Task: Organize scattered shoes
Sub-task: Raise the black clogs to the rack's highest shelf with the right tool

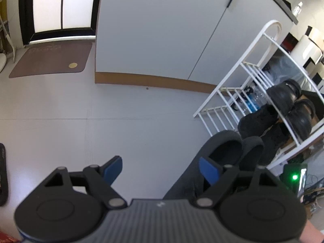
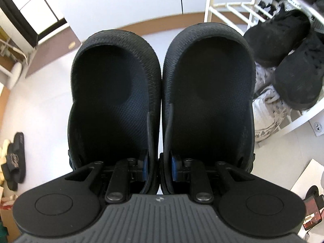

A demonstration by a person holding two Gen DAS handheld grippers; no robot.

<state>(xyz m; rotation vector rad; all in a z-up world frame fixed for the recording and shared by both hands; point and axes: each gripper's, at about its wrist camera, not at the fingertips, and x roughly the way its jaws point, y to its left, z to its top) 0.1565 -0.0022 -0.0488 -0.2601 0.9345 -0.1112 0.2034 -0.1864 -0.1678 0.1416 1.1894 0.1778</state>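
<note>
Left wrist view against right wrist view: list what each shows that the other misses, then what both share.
Only the left wrist view: the open left gripper, empty, and glossy black shoes on the rack's upper tier.

Only the right wrist view: the right gripper pinching the touching inner walls of the black clogs, black slides on the floor, and white patterned shoes.

Both: the clogs, white shoe rack, black sneakers, brown doormat.

**Left gripper open over the floor beside the shoe rack**

The left gripper point(image 1: 161, 169) hangs with its blue-padded fingers point(image 1: 113, 169) spread, gripping nothing. Just right, two black clogs point(image 1: 232, 151) sit before a white shoe rack point(image 1: 261, 46) holding black shoes point(image 1: 283, 96). A brown doormat point(image 1: 50, 60) lies far off.
</note>
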